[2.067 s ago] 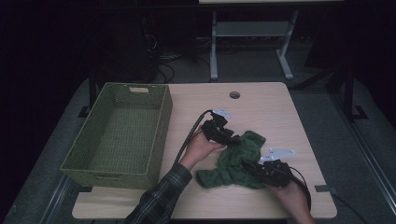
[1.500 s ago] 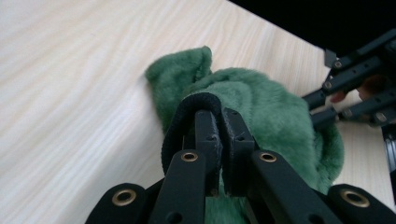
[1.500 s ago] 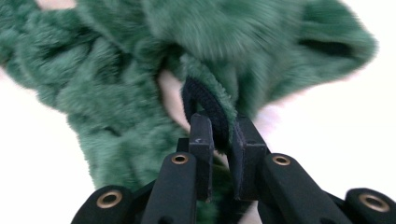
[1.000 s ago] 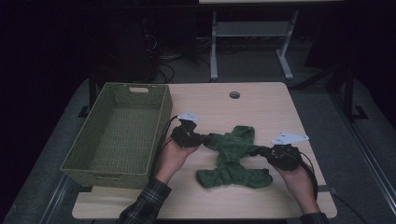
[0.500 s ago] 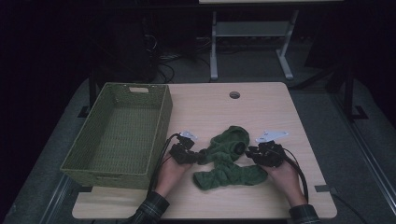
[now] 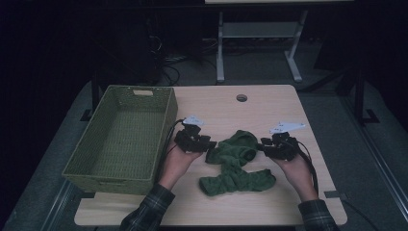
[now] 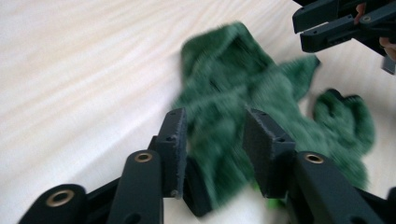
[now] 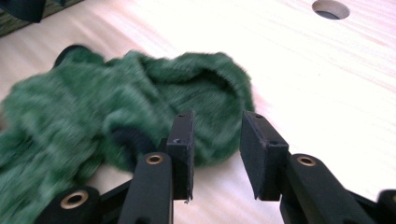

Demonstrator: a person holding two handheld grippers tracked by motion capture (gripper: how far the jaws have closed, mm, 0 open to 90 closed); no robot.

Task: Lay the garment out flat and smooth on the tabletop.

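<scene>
One green cloth (image 6: 237, 163) lies crumpled at the centre of the table (image 6: 269, 103), between two grippers. The left gripper (image 6: 208, 144) has just been opening; its jaws stand apart with cloth between them, not pressed. The right gripper (image 6: 263, 146) is partly open at the cloth's edge, holding nothing. One basket (image 6: 166, 118) stands at the left. The upper table is free.

Dim lab: bare table (image 6: 269, 103), floor cables (image 6: 166, 60).
</scene>
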